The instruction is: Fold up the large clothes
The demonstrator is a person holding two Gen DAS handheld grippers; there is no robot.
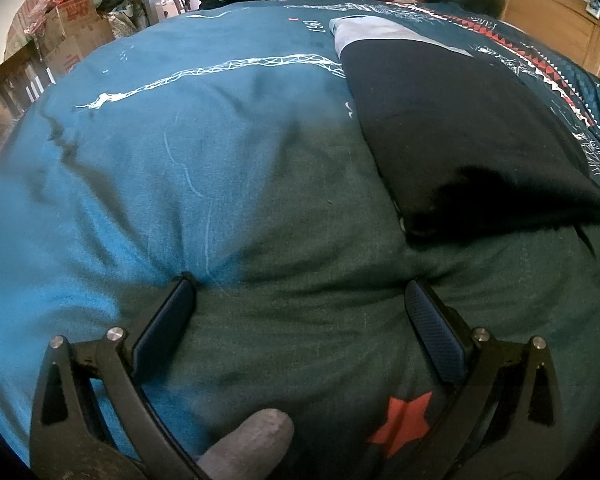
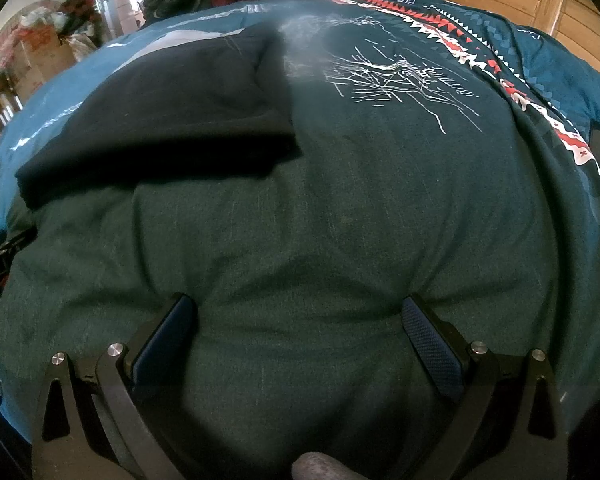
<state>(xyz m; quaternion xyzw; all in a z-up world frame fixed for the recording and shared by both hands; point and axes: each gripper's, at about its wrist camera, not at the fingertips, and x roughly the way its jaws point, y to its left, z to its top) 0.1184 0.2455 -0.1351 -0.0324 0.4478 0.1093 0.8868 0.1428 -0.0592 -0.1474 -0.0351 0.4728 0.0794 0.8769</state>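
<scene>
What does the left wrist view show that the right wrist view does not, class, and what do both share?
Only the left wrist view shows the red star printed on the duvet. Only the right wrist view shows the white line drawing. Both show the folded black garment and open jaws pressing into the bedding.

Folded garment (image 1: 472, 128) on bedcover (image 1: 220, 160); boxes (image 1: 72, 36) behind, far left.

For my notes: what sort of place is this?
Probably a bedroom at home: a teal printed duvet with a folded black garment on it, a wooden wardrobe behind, and cardboard boxes.
</scene>
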